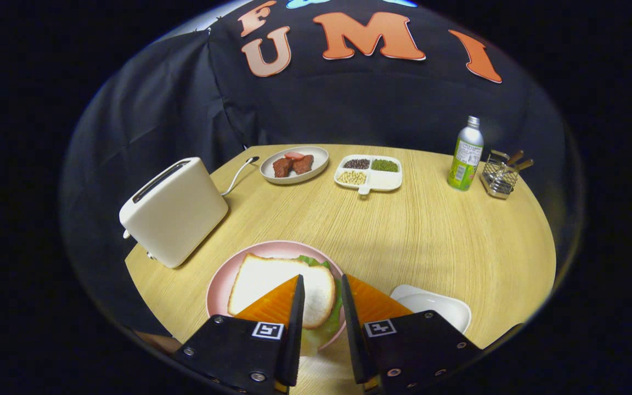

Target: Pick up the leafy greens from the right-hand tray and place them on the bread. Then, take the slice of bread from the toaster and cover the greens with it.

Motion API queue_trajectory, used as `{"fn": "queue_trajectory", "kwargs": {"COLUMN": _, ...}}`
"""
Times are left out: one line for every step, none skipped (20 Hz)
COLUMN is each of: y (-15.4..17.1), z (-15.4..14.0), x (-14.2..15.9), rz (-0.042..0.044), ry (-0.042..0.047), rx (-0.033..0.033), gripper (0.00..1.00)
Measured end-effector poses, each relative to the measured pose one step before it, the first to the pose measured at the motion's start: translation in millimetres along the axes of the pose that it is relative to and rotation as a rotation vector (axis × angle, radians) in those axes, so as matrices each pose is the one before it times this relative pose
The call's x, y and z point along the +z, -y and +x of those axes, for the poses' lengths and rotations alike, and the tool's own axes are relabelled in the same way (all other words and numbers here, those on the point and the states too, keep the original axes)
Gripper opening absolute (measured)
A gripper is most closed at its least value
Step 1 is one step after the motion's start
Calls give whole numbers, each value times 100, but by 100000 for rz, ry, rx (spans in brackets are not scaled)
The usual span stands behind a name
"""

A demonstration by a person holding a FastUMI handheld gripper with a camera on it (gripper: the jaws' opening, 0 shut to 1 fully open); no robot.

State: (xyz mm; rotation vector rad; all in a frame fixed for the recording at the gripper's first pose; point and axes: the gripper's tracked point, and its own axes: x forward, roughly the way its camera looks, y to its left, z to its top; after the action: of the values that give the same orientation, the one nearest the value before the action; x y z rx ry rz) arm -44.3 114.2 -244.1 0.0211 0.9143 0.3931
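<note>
Gripper (322,285) sits low at the bottom centre of the frame, its two fingers standing a narrow gap apart and pinching nothing; through the gap shows the near edge of the bread slice (278,286) on the pink plate (218,285). That slice lies flat over the leafy greens (314,260), which peep out green along its far edge and again down its right side, so by the look of it both steps are done and the stack is closed.

Handling, as a judgement: the bread looks light, soft and easily dented, so any further touch should be on its crust edges, not the crumb; the greens look thin, limp and likely to slide out if the top slice is nudged sideways.

Toaster (174,211) stands at the left of the frame, close to the table (431,230) edge there and near the plate, its slot showing no bread. An empty white tray (436,307) lies just right of the fingers, near the table's front edge. Open wood lies through the middle and right of the frame, the roomiest way to back off. Farther up are a plate of meat (294,163), a divided dish of beans (369,173), a bottle (466,155) and a wire holder (501,174)
</note>
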Motion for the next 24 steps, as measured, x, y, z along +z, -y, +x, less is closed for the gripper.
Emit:
{"fn": "queue_trajectory", "kwargs": {"y": 172, "z": -505, "x": 960, "rz": -339, "ry": 3707, "rx": -844, "gripper": 39}}
{"fn": "queue_trajectory", "kwargs": {"y": 219, "z": -534, "x": 1086, "rz": -410, "ry": 4581, "rx": -1124, "gripper": 39}}
{"fn": "queue_trajectory", "kwargs": {"y": 332, "z": -511, "x": 1315, "rz": -364, "ry": 4767, "rx": -1600, "gripper": 39}}
{"fn": "queue_trajectory", "kwargs": {"y": 232, "z": -531, "x": 1239, "rz": -183, "ry": 5319, "rx": -1354, "gripper": 39}}
{"fn": "queue_trajectory", "kwargs": {"y": 271, "z": -540, "x": 1531, "rz": -34, "ry": 5376, "rx": -1537, "gripper": 39}}
{"fn": "queue_trajectory", "kwargs": {"y": 321, "z": -408, "x": 1322, "rz": -287, "ry": 5430, "rx": -1742, "gripper": 40}}
{"fn": "queue_trajectory", "kwargs": {"y": 309, "z": -474, "x": 1535, "rz": -837, "ry": 5796, "rx": -1707, "gripper": 40}}
{"fn": "queue_trajectory", "kwargs": {"y": 323, "z": -410, "x": 1427, "rz": -1245, "ry": 5899, "rx": -2178, "gripper": 42}}
{"fn": "queue_trajectory", "kwargs": {"y": 355, "z": -388, "x": 1525, "rz": -1851, "ry": 5845, "rx": -2236, "gripper": 44}}
{"fn": "queue_trajectory", "kwargs": {"y": 268, "z": -341, "x": 1280, "rz": -2545, "ry": 5795, "rx": -2323, "gripper": 47}}
{"fn": "queue_trajectory", "kwargs": {"y": 277, "z": -400, "x": 1426, "rz": -2412, "ry": 5771, "rx": -2112, "gripper": 48}}
{"fn": "queue_trajectory", "kwargs": {"y": 44, "z": -425, "x": 1335, "rz": -1816, "ry": 5478, "rx": -1562, "gripper": 51}}
{"fn": "queue_trajectory", "kwargs": {"y": -102, "z": -295, "x": 1179, "rz": -1101, "ry": 4500, "rx": -818, "gripper": 52}}
{"fn": "queue_trajectory", "kwargs": {"y": -331, "z": -440, "x": 791, "rz": -860, "ry": 3857, "rx": -108, "gripper": 52}}
{"fn": "queue_trajectory", "kwargs": {"y": -261, "z": -190, "x": 680, "rz": -553, "ry": 3225, "rx": -406, "gripper": 52}}
{"fn": "queue_trajectory", "kwargs": {"y": 10, "z": -237, "x": 585, "rz": -461, "ry": 2861, "rx": -1109, "gripper": 53}}
{"fn": "queue_trajectory", "kwargs": {"y": 172, "z": -295, "x": 433, "rz": -656, "ry": 2190, "rx": -1458, "gripper": 53}}
{"fn": "queue_trajectory", "kwargs": {"y": 349, "z": -361, "x": 259, "rz": -679, "ry": 1409, "rx": -1585, "gripper": 53}}
{"fn": "queue_trajectory", "kwargs": {"y": 115, "z": -291, "x": 272, "rz": -388, "ry": 1313, "rx": -891, "gripper": 53}}
{"fn": "queue_trajectory", "kwargs": {"y": -74, "z": -298, "x": 328, "rz": 94, "ry": 1088, "rx": -417, "gripper": 55}}
{"fn": "queue_trajectory", "kwargs": {"y": 26, "z": -214, "x": 363, "rz": 631, "ry": 1313, "rx": -256, "gripper": 56}}
{"fn": "queue_trajectory", "kwargs": {"y": -136, "z": -117, "x": 214, "rz": 513, "ry": 878, "rx": 177, "gripper": 59}}
{"fn": "queue_trajectory", "kwargs": {"y": -65, "z": -175, "x": 94, "rz": 366, "ry": 574, "rx": 385, "gripper": 61}}
{"fn": "queue_trajectory", "kwargs": {"y": -136, "z": -72, "x": 25, "rz": 190, "ry": 448, "rx": 701, "gripper": 66}}
